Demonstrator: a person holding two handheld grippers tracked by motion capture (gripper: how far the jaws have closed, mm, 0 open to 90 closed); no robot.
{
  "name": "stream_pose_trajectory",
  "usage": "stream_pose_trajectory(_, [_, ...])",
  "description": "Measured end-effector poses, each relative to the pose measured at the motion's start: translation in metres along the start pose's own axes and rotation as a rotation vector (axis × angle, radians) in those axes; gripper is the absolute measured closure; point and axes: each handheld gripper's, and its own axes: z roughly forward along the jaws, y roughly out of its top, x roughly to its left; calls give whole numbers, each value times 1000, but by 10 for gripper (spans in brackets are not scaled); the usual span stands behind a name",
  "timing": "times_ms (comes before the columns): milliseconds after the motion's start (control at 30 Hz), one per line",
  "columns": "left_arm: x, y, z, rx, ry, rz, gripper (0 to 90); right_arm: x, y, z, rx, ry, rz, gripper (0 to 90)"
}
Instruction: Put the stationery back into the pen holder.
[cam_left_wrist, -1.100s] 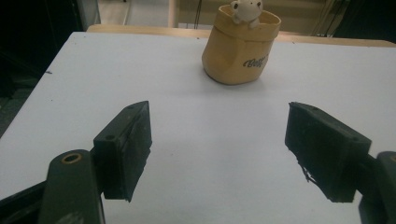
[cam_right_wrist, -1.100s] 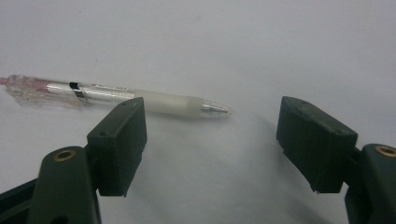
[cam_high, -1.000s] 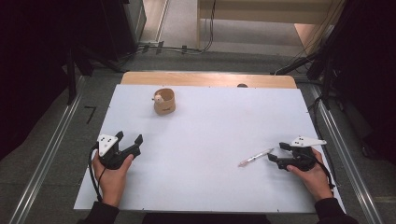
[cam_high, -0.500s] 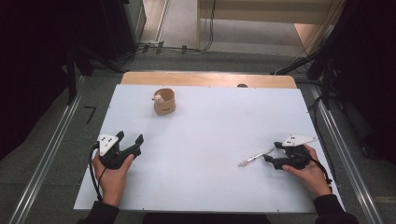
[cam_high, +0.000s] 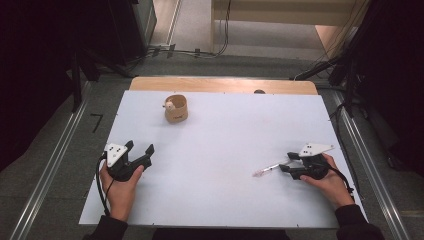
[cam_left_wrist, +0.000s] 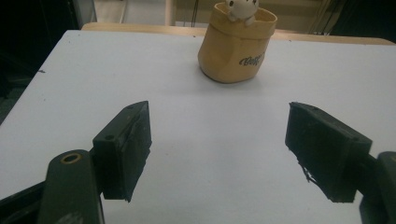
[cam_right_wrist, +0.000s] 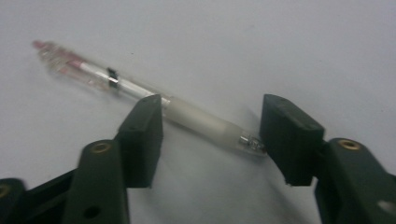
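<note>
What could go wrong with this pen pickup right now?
The pen lies slanted across the right gripper, whose jaws have just been closing around it; they may push it end to end and spin it on the table instead of clamping it. Its tip sits near one pad, so any grip may be far off-centre and let it tilt.

Clear glossy plastic pen (cam_right_wrist: 140, 88) with frosted matt grip and metal tip. Matt, smooth white tabletop (cam_high: 225, 165), bare wood along far edge. Tan pouch-shaped holder (cam_left_wrist: 236, 44), matt. Black matt plastic hand-held gripper (cam_right_wrist: 210, 135).
</note>
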Motion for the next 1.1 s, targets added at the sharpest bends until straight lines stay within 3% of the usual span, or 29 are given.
stream_pose_trajectory(100, [0,0,0,2,0,-1,238,1,1,0,-1,10,-12,473])
stream_pose_trajectory(133, [0,0,0,3,0,0,238,2,1,-1,3,21,-12,547])
stream_pose_trajectory(233, [0,0,0,3,-1,-1,238,2,1,-1,3,32,-11,626])
stream_pose_trajectory(400, [0,0,0,-3,-4,-4,238,2,1,-3,14,38,-6,718])
stream_pose_trajectory(767, [2,0,-3,-9,-1,-10,238,2,1,-6,32,54,10,775])
stream_pose_trajectory(967, [2,0,-3,-5,-3,-8,238,10,13,-6,129,-4,-20,777])
stream_pose_trajectory(1100, [2,0,-3,-7,-4,-10,238,10,13,-6,134,1,-11,777])
